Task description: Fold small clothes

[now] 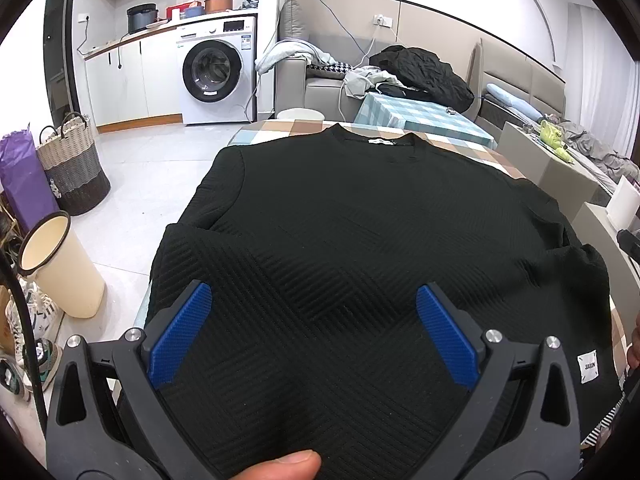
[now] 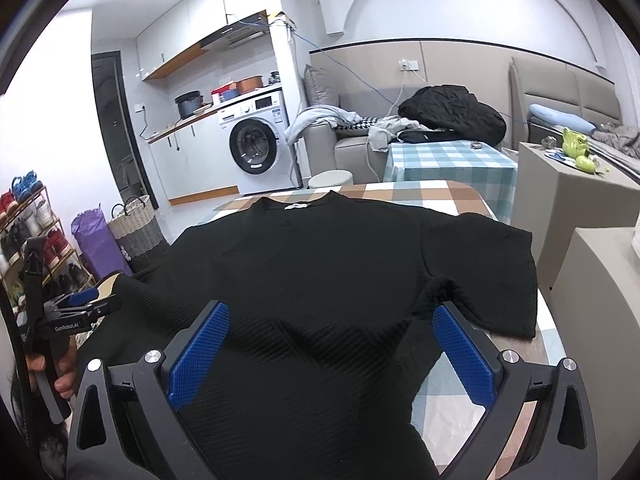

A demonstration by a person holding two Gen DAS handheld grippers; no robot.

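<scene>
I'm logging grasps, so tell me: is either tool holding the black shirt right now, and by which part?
Nothing is held. The left tool and right tool are both open, fingers spread above the black shirt lying flat on the table.

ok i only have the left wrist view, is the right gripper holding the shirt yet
observer: no, the right gripper is open. Its jaws stand wide apart above the lower part of the black shirt and grip nothing.
operator: and the right-hand sleeve, i only get its edge
observer: the right-hand sleeve lies spread out flat on the checked tablecloth and is not folded in.
</scene>
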